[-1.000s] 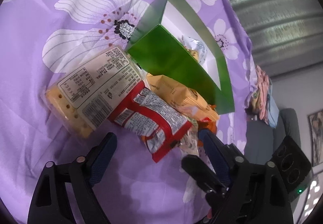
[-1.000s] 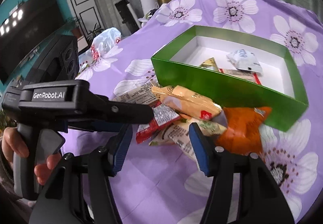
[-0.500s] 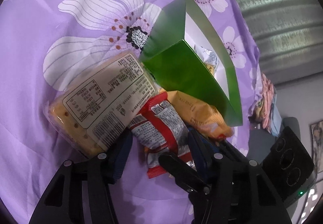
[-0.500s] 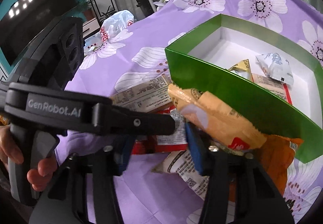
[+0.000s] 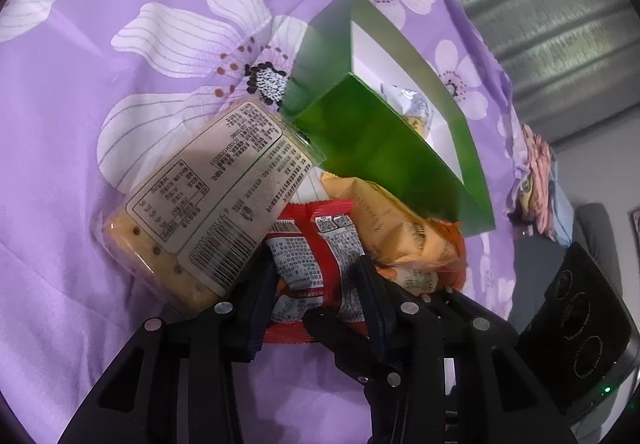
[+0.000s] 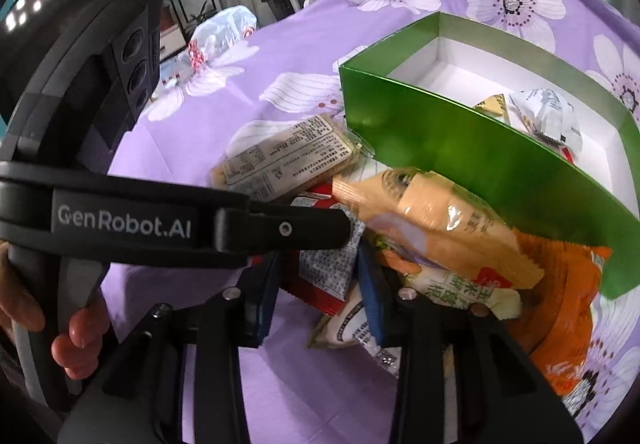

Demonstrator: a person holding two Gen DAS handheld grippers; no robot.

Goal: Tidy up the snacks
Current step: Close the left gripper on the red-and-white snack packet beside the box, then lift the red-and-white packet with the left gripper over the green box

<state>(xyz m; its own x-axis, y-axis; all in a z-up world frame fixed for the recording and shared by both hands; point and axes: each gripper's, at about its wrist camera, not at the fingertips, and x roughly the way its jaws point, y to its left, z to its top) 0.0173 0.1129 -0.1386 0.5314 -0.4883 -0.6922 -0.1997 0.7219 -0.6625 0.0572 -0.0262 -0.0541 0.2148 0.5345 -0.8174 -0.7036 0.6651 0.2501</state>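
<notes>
Desk under purple flowered cloth (image 5: 120, 164); curtains behind. Since earlier, our left gripper (image 5: 316, 284) pinched the red packet (image 5: 320, 260); right gripper (image 6: 320, 280) closing around it.

I see glossy green card box (image 5: 372, 140) | shiny crinkled plastic red packet (image 5: 320, 264) | soft matt purple cloth (image 5: 120, 4) | matt black plastic left gripper (image 5: 316, 284)

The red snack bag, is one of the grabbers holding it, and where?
Yes. The left gripper is shut on the red snack bag, pinching its lower half. The right gripper is closing around that same bag; whether its pads press yet cannot be told.
</notes>
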